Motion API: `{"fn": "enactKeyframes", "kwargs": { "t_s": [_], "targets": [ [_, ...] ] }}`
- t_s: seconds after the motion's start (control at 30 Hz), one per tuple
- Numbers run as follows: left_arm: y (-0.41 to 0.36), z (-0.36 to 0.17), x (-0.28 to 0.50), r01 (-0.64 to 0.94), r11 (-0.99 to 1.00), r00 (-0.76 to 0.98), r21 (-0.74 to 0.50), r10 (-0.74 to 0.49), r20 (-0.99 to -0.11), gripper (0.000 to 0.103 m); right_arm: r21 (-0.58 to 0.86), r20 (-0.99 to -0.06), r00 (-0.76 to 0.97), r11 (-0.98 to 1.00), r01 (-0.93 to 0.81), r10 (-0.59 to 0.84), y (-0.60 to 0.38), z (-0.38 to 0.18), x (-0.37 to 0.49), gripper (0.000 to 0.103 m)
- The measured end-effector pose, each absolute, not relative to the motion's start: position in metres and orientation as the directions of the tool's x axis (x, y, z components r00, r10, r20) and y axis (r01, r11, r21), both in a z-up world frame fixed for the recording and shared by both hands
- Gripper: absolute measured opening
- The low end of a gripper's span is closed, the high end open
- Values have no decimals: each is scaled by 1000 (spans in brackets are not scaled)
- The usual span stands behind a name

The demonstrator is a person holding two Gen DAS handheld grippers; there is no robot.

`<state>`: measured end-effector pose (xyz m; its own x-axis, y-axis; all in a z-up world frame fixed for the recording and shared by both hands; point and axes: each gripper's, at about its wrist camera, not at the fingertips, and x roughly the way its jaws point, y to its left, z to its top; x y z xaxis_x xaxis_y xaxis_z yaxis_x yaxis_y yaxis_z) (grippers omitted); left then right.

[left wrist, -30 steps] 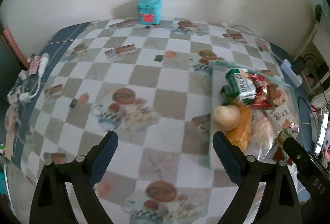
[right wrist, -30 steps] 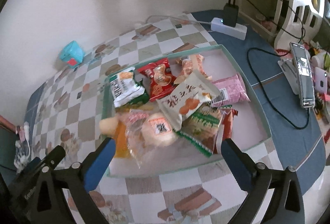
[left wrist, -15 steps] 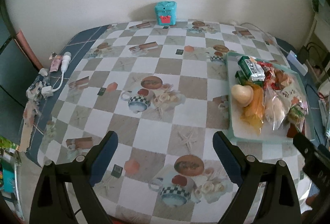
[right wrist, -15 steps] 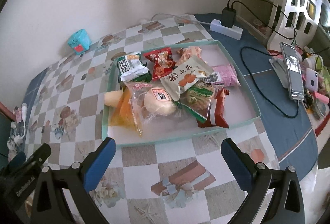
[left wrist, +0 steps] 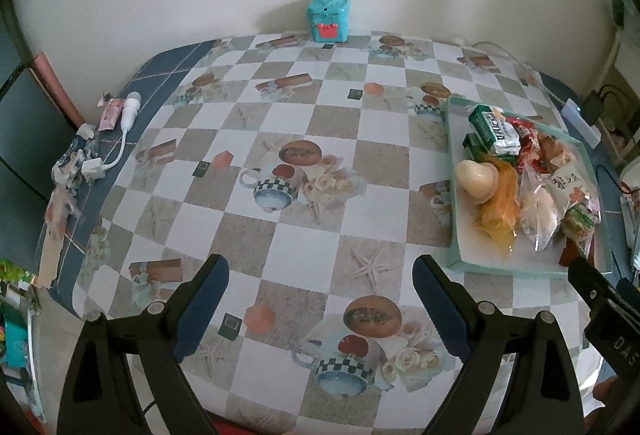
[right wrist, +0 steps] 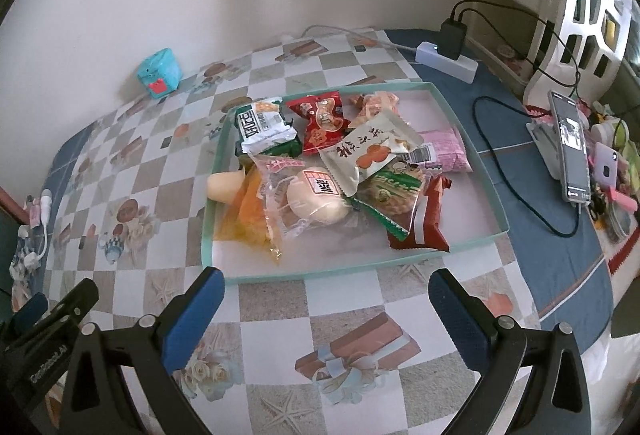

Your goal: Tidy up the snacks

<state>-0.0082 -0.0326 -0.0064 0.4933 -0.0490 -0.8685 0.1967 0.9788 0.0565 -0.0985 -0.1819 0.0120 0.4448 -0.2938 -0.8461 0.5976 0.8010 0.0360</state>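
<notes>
Both tongs backed off tray.

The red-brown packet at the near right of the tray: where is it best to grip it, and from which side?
Probably the near crimped end of the red-brown packet, which points toward the tray's front rim and lies uncovered. Its far end sits under the green packet. Bring the right hand-held gripper in from the front, over the rim.
</notes>
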Motion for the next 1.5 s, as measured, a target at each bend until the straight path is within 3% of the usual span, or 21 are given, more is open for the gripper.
{"fn": "enactKeyframes", "kwargs": {
  "t_s": [1.5],
  "targets": [
    [-27,-10,-7,191,979,488,65,-37,-872,93,34,-847,444,802,596,-294,-179,12,-97,103]
  ]
}}
